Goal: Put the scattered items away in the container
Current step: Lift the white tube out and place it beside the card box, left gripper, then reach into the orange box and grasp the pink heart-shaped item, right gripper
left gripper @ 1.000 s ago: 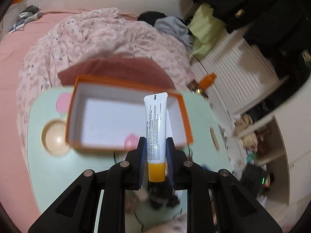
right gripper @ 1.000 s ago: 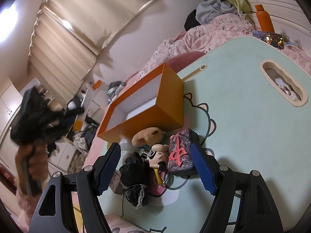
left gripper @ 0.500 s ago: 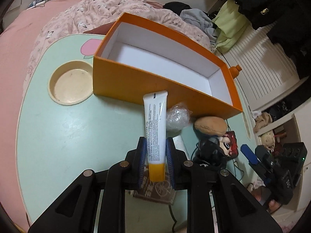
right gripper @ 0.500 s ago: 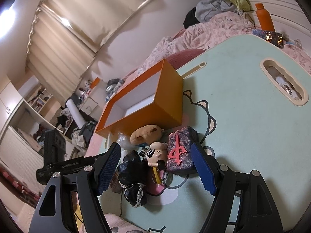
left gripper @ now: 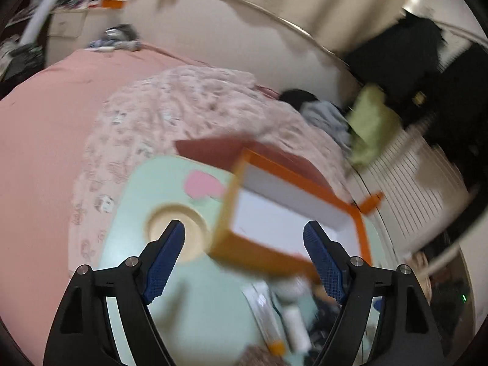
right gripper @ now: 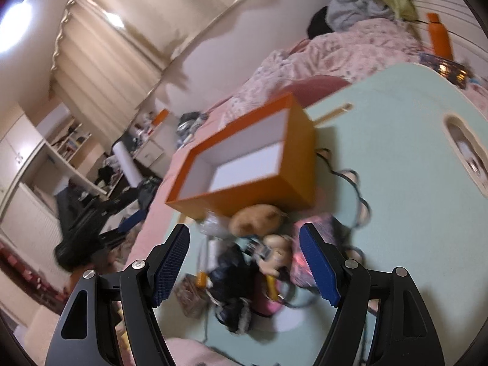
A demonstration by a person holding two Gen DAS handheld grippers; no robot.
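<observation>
Mint table (right gripper: 396, 158) fills right of right view; orange box (right gripper: 292, 180) at centre, open, white inside; clutter pile (right gripper: 253, 262) below it; tube (left gripper: 297, 326) blurred, lower centre of left view, lying on table outside box; left gripper (left gripper: 244, 259) jaws just opened, empty; right gripper (right gripper: 244, 262) wide, empty

Left claw (left gripper: 244, 241) jaws just opened wide, nothing between – orange box (left gripper: 292, 213) ahead, white tube (left gripper: 297, 329) lying below on table (left gripper: 152, 183).

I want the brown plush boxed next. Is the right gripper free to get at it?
Probably yes. The right gripper is open and empty, and the brown plush lies just ahead beside the orange box, uncovered. The panda toy crowds its near side, so the grip may be tight.
</observation>
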